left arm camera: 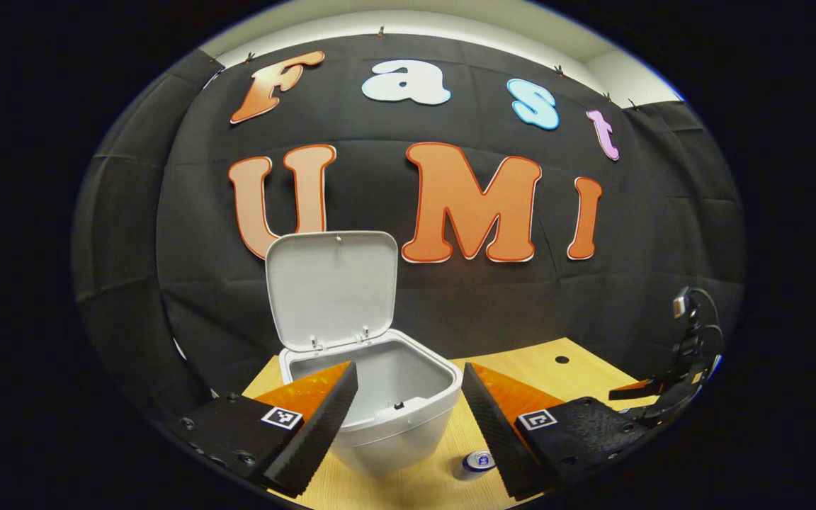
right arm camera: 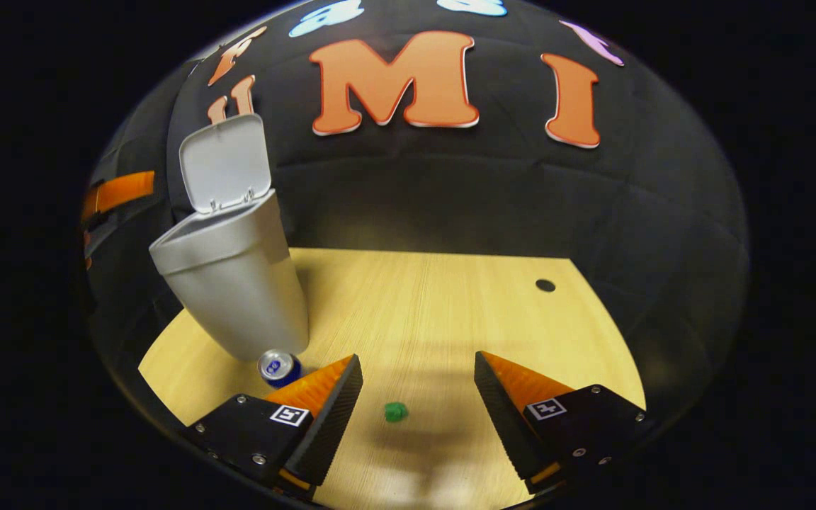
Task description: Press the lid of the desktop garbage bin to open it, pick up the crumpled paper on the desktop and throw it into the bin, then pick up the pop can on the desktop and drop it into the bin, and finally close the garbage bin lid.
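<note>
The white desktop bin (left arm camera: 380,418) (right arm camera: 238,283) stands on the wooden table with its lid (left arm camera: 331,287) (right arm camera: 225,163) swung up and open. My left gripper (left arm camera: 408,404) hovers open just above and in front of the bin's mouth, nothing between its fingers. A blue pop can (left arm camera: 477,463) (right arm camera: 279,368) stands upright beside the bin's base. A small green crumpled paper (right arm camera: 396,411) lies on the table between the fingers of my right gripper (right arm camera: 416,397), which hangs open above it. In the left gripper view, the right gripper (left arm camera: 670,386) is off at the right edge.
The wooden table (right arm camera: 436,312) has a small dark hole (right arm camera: 545,285) (left arm camera: 562,360) near its far right corner. Black cloth wall closes the back and sides. The left gripper's arm (right arm camera: 114,195) shows at the left edge in the right gripper view.
</note>
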Available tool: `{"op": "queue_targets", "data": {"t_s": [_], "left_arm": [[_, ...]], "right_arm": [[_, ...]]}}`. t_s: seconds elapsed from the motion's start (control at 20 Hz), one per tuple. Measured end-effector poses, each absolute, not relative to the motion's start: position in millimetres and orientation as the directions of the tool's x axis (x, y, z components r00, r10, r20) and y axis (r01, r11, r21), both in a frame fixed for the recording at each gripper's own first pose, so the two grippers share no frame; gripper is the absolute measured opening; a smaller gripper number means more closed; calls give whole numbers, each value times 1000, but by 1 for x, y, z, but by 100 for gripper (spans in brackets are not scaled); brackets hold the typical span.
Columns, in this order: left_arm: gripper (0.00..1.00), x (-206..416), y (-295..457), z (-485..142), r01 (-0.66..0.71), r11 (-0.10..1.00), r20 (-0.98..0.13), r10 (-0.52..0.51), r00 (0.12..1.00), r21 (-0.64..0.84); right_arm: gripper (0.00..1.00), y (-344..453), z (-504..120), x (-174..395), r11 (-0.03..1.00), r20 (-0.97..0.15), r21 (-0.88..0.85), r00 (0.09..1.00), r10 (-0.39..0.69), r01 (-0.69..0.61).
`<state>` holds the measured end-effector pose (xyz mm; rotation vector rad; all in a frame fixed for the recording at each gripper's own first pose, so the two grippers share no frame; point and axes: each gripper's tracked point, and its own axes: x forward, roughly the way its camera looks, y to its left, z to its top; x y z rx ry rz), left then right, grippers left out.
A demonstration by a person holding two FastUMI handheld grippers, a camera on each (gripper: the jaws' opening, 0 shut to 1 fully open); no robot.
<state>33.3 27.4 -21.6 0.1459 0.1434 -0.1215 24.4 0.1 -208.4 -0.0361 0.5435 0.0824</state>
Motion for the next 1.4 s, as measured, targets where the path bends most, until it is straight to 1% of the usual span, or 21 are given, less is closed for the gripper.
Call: {"op": "queue_targets", "data": {"t_s": [0.15, 0.25, 0.35, 0.4, 0.45, 0.55, 0.6, 0.85, 0.9, 0.95, 1.0, 1.05, 1.15, 1.2, 1.25, 1.3, 1.35, 1.4], "left_arm": [[94, 32, 40, -31, 116, 983, -184, -89, 979, 139], [94, 31, 51, -31, 101, 984, -187, -73, 980, 145], [94, 30, 61, -31, 88, 984, -189, -58, 980, 153], [92, 29, 68, -34, 79, 985, -195, -48, 980, 154], [94, 29, 74, -36, 70, 986, -202, -38, 979, 154], [94, 30, 87, -43, 43, 988, -224, -9, 974, 149], [94, 30, 93, -47, 34, 989, -234, 0, 972, 142], [95, 32, 113, -52, 10, 992, -253, 24, 967, 129], [94, 32, 115, -53, 9, 991, -252, 25, 967, 133], [94, 32, 115, -53, 11, 991, -251, 23, 968, 136], [95, 32, 116, -54, 10, 990, -253, 26, 967, 138], [95, 33, 117, -54, 10, 990, -255, 27, 967, 139], [95, 34, 119, -55, 13, 990, -258, 24, 966, 138], [94, 36, 121, -56, 13, 990, -260, 24, 965, 140], [94, 37, 123, -56, 14, 990, -260, 24, 965, 142], [95, 38, 125, -56, 12, 990, -259, 26, 966, 143], [94, 37, 127, -55, 9, 990, -259, 29, 965, 144], [94, 38, 128, -56, 8, 990, -260, 30, 965, 144]], "right_arm": [[96, 5, -255, 28, 993, -599, -36, 798, 69, -113], [96, 8, -283, 27, 991, -650, -39, 756, 70, -126], [96, 13, -298, 28, 991, -684, 9, 722, 105, -135], [96, 14, -306, 29, 992, -699, 20, 707, 105, -128], [96, 14, -310, 30, 992, -711, 23, 696, 102, -123], [96, 11, -316, 34, 993, -730, 19, 677, 94, -117], [96, 14, -319, 35, 992, -744, 31, 660, 106, -124], [95, 8, -331, 37, 994, -798, 11, 598, 74, -109], [94, 15, -328, 36, 991, -802, 35, 587, 105, -130], [87, 20, -328, 36, 990, -807, 47, 580, 114, -130], [81, 19, -330, 39, 992, -803, 29, 587, 98, -125], [70, 19, -334, 40, 992, -808, 13, 584, 83, -123], [53, 24, -336, 38, 992, -816, 29, 569, 96, -125], [52, 27, -338, 36, 990, -829, 39, 548, 110, -138], [45, 27, -340, 32, 989, -841, 37, 531, 108, -143], [42, 28, -342, 30, 988, -846, 27, 523, 103, -152], [38, 28, -342, 29, 987, -848, 17, 521, 98, -158], [35, 29, -340, 32, 988, -837, 8, 540, 92, -157]]}}
